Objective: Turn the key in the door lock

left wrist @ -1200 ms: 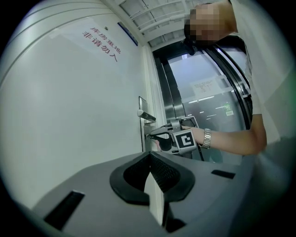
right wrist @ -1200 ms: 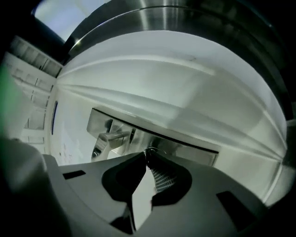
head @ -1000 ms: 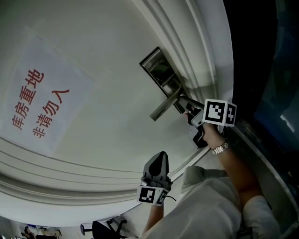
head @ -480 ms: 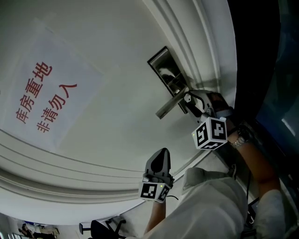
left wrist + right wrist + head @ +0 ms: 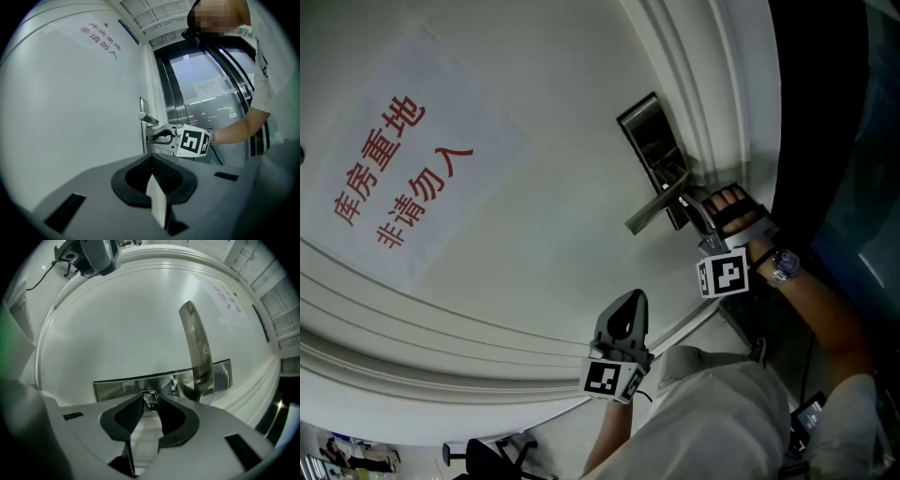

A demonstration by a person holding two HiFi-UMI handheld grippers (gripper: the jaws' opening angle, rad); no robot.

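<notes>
The right gripper (image 5: 695, 201) has just been closing its jaws, and their tips pinch the key (image 5: 150, 399). The key sticks out of the lock plate (image 5: 119, 389) straight ahead of them, beside the lever handle (image 5: 197, 348). The left gripper (image 5: 628, 302), jaws together and empty, hangs well apart from the lock plate.

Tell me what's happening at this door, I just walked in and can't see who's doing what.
A person is working a door lock. The right tongs have just been closing on the key in it, which sits between their tips. The left tongs hang back, shut and empty.
</notes>
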